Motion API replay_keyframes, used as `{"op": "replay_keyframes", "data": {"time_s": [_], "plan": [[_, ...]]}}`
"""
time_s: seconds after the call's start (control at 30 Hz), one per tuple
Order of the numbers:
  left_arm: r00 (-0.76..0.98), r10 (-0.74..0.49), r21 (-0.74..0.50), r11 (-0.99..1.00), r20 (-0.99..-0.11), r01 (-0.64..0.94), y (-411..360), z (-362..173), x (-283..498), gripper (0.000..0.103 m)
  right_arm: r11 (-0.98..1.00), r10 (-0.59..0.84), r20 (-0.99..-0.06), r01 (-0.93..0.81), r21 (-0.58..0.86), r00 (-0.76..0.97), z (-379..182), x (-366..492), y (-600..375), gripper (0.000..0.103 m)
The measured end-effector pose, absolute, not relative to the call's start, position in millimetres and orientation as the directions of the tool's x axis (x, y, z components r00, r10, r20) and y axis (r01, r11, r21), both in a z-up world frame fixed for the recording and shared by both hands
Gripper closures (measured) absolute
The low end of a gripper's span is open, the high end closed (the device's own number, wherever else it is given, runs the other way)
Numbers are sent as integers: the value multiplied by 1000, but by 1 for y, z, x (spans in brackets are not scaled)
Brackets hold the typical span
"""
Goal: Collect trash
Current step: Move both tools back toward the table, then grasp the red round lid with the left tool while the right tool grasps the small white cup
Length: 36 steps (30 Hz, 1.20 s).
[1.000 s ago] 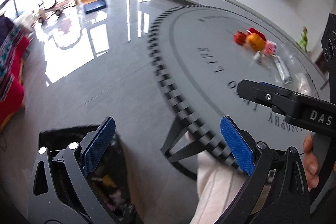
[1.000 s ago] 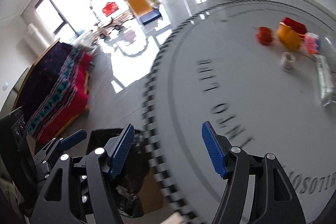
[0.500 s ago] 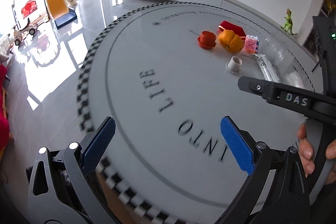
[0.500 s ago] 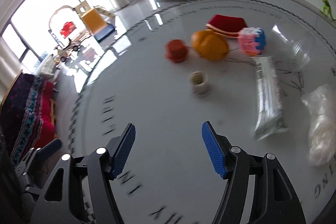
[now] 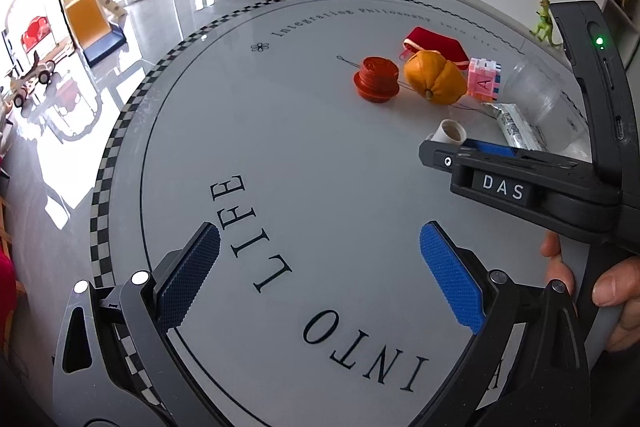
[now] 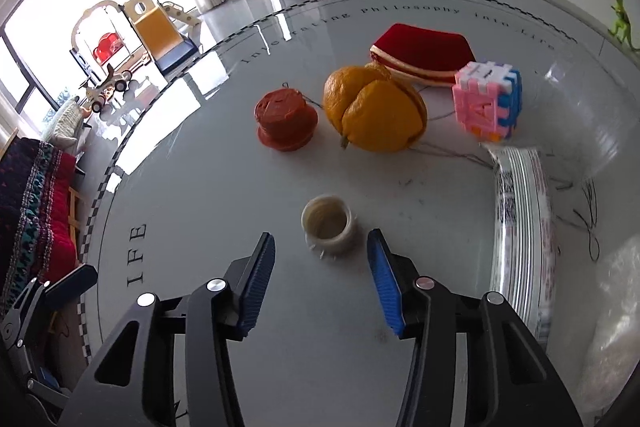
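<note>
Left wrist view first: your left gripper [image 5: 320,267] hangs over the round grey table [image 5: 280,147] with its 2 blue pads spread wide and only the printed lettering between them. Toward 1 o'clock from it, your right gripper [image 5: 452,153] reaches in from the right edge, its tip just beside the small white cup [image 5: 451,131]. Your hand [image 5: 592,291] grips the handle at 3 o'clock. Farther out at 1 o'clock lie the red spool [image 5: 376,79], the orange peel [image 5: 435,77] and the pink block cube [image 5: 485,83], near each other in a row. The silver wrapper [image 5: 514,125] lies to the right of the cup, its long axis running from 11 toward 5 o'clock.

Right wrist view: your right gripper [image 6: 322,281] has its jaws closing, still apart, pressing on nothing. The small white cup [image 6: 329,229] stands upright, mouth facing up, at 12 o'clock just ahead of the fingertips, not yet between the pads. The red spool [image 6: 286,121] sits at 11 o'clock, the orange peel [image 6: 374,109] at 12, the pink block cube [image 6: 488,103] at 1. The silver wrapper [image 6: 522,227] lies at 3 o'clock, long axis running roughly 12 to 6. A crumpled clear plastic bag [image 6: 612,327] sits at 4 o'clock, beside the wrapper.
</note>
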<state>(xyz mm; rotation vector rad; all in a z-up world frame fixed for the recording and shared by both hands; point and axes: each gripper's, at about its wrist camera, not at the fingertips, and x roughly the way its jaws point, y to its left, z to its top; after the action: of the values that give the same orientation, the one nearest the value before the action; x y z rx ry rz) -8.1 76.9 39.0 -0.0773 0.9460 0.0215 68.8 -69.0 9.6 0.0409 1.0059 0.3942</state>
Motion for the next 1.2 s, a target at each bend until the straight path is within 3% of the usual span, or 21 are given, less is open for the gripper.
{"op": "replay_keyframes", "data": {"time_s": [0.07, 0.53, 0.77, 1.1, 1.2], "plan": [[582, -18, -61, 997, -813, -54, 78, 38, -6, 6, 933, 321, -813, -309, 184, 486, 9, 68, -67, 72], [589, -44, -87, 995, -807, -44, 69, 44, 39, 6, 923, 379, -760, -270, 274, 527, 37, 77, -108, 73], [621, 6, -34, 998, -784, -54, 56, 49, 83, 6, 920, 390, -739, -255, 297, 549, 49, 88, -128, 73], [581, -63, -89, 996, -812, -17, 43, 33, 132, 30, 918, 398, -730, -243, 315, 556, 50, 101, -140, 73], [573, -80, -97, 995, -816, 0, 37, 29, 141, 43, 917, 398, -730, -240, 318, 556, 50, 101, -142, 73]]}}
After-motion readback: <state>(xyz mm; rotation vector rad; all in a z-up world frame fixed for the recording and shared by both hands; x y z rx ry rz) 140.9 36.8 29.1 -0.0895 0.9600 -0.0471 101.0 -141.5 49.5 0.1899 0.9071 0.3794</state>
